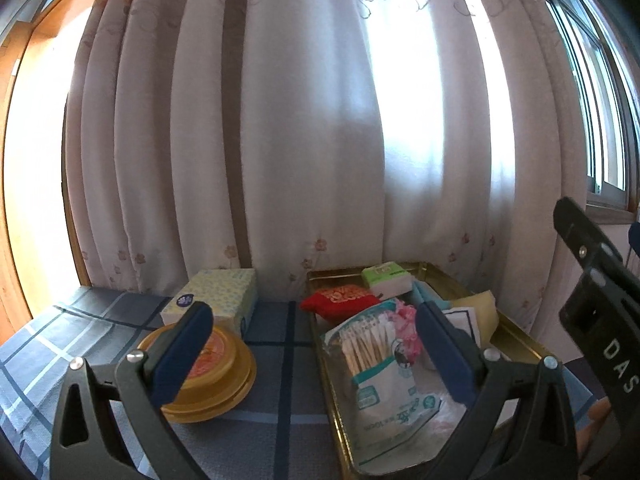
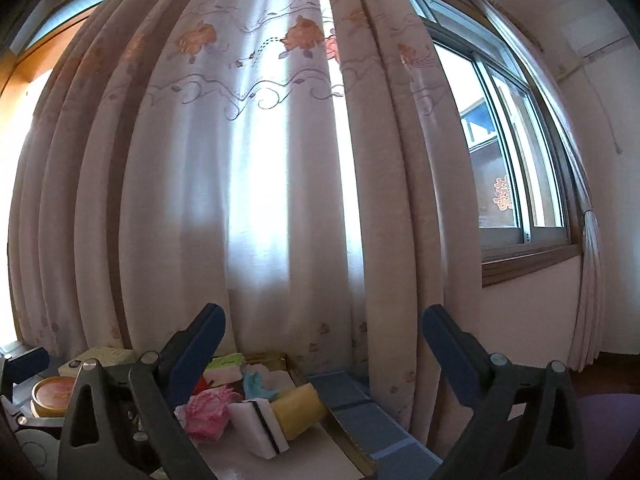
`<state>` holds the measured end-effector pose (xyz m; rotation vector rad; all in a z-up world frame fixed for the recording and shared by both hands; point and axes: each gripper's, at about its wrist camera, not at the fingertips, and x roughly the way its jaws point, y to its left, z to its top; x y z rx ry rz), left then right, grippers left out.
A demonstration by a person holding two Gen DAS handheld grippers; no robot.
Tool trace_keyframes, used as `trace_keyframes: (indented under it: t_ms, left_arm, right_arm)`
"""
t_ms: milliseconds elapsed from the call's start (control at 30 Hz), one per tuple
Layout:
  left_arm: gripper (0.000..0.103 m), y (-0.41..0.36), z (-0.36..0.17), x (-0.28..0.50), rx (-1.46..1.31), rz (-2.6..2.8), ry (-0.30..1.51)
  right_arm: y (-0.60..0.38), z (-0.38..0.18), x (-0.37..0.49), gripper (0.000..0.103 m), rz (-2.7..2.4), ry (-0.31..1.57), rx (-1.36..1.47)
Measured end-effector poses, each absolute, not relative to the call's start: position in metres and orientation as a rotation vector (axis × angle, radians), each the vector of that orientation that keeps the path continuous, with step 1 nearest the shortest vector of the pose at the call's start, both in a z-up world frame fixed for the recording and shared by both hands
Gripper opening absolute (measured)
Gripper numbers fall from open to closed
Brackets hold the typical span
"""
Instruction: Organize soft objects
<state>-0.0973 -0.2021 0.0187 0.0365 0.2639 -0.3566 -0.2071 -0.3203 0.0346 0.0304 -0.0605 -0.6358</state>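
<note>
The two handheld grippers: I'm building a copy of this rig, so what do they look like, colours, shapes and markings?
Both look alike. The left gripper has black plastic arms with triangular cut-outs, silver round pivot bolts, and flat dark blue pads on its fingers. The right gripper shows the same black frame, silver bolts and blue pads. Seen from the left wrist camera, its black body bears white letters "DAS". No cables or sleeves show.
</note>
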Motion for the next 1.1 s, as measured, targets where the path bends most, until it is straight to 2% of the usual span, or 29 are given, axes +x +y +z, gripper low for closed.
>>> trace_keyframes:
  t_ms: [1100]
  left_arm:
    - [0.103,-0.202,0.022,-0.105,0.044,-0.320,0.246]
  right_arm:
    - [-0.326,0.034,-0.221,0.101,-0.660,-0.109,0.072]
